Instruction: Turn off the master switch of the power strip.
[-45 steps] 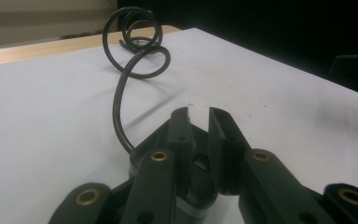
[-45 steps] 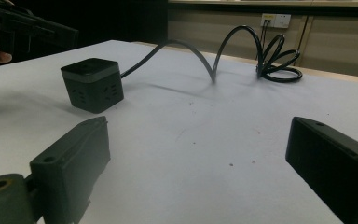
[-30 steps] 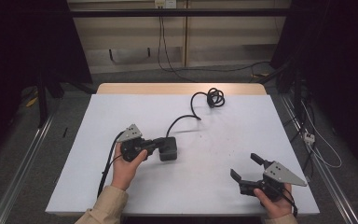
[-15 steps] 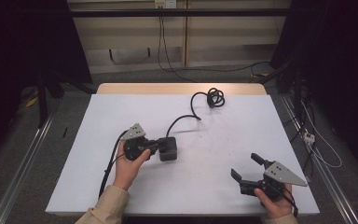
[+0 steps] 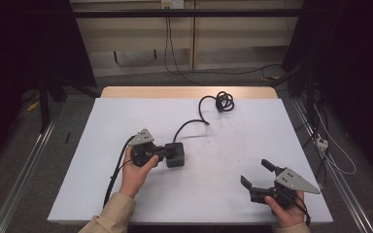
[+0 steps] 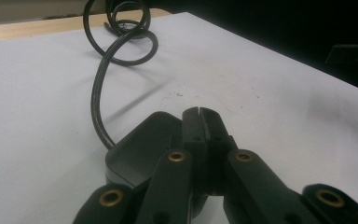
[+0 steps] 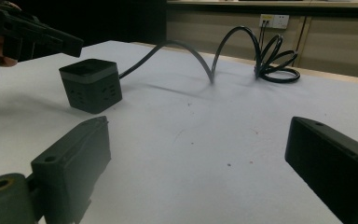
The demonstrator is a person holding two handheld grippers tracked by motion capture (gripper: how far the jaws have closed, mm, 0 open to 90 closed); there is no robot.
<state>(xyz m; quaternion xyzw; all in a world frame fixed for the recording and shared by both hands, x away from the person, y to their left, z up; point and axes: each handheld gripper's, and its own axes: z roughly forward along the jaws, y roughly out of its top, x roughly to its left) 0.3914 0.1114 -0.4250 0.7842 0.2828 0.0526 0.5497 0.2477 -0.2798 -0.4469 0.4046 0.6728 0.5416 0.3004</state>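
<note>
On the counter (image 5: 102, 194): a black cube socket (image 5: 175, 154) sits left of centre, its cord (image 5: 189, 124) arching off toward 1 o'clock and ending in a coil (image 5: 223, 102) near the far edge.
Left hand-held gripper (image 5: 167, 153): at about 8 o'clock from the counter's middle, jaws pressed together, their tips over the cube's near top edge. From its own view the jaws (image 6: 199, 122) meet with no gap and nothing between them, so it looks to be touching or pressing the cube (image 6: 142, 147), not gripping it.
Right hand-held gripper (image 5: 257, 174): at 5 o'clock, well apart from the cube, jaws spread wide and empty, facing the cube (image 7: 91, 85) across bare counter.
Step in hand: as I read it, the left one is steadying or nudging the cube while the right waits to come in.
Doing it well: keep the left pressure straight down so the cube does not skid or tip; bring the right one in low and level, jaws either side of two flat faces, away from the cord's exit.
Risk: the stiff cord (image 7: 200, 49) could swing the cube round if it is lifted before the grip is square.
</note>
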